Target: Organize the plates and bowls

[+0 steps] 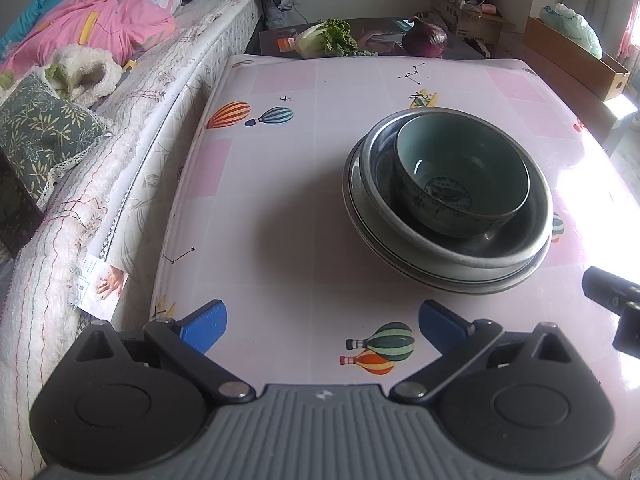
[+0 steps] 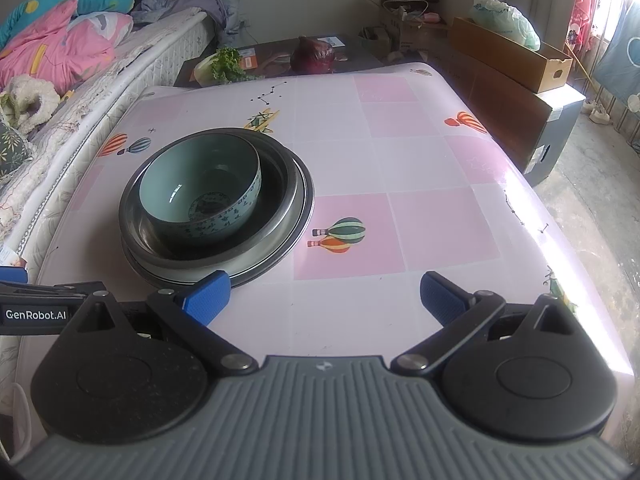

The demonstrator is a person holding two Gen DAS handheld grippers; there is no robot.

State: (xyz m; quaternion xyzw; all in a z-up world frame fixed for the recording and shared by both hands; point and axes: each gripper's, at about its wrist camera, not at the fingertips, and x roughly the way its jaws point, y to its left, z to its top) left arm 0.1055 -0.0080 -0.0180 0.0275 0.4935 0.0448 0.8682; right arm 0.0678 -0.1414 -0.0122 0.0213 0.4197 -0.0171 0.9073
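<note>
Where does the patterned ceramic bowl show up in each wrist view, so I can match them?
Left wrist view: the ceramic bowl sits right of centre, nested in the metal basin on the stack.
Right wrist view: the ceramic bowl sits left of centre, in the same basin.
Shared landmark: the green-and-orange balloon print, between the stack and the left hand-held gripper in one view, right of the stack in the other.

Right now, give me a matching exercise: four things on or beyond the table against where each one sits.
Things:
1. green ceramic bowl
2. metal basin
3. red cabbage
4. left gripper

Places:
A. on the dark surface beyond the table's far edge
B. on the stacked plates
C. open, over bare tablecloth
D. inside the metal basin

Pairs: 1-D, 2-B, 3-A, 4-C
</note>
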